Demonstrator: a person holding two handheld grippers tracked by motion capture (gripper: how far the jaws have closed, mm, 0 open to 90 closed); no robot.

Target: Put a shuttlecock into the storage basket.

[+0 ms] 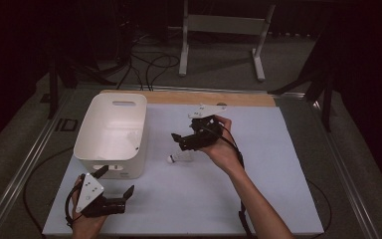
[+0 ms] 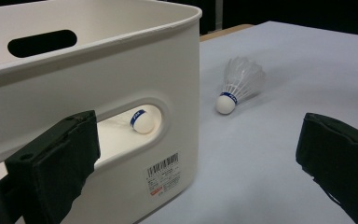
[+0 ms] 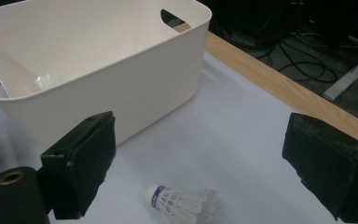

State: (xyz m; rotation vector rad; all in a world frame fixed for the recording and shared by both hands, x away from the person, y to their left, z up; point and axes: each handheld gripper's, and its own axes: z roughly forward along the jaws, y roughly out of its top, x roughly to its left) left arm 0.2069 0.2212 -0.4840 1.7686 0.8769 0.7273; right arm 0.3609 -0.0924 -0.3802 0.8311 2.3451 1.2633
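A white shuttlecock point(image 1: 180, 158) with a blue band lies on its side on the white table sheet point(image 1: 258, 164), right of the white plastic bin point(image 1: 110, 130). My right gripper point(image 1: 179, 141) hovers open just above it, and the shuttlecock point(image 3: 182, 203) lies low between its jaws. My left gripper point(image 1: 114, 182) stands open near the bin's front right corner and holds nothing. From it I see the bin point(image 2: 98, 79), the loose shuttlecock point(image 2: 240, 84) beyond, and a second shuttlecock point(image 2: 141, 121) inside through the handle slot. That one in the bin point(image 3: 46, 81) also shows from above.
A wooden strip point(image 1: 204, 97) runs along the table's far edge. Behind the table stand a white metal frame point(image 1: 224, 30) and cables point(image 1: 149, 62) on the floor. Bare white sheet stretches to the right and front of the shuttlecock.
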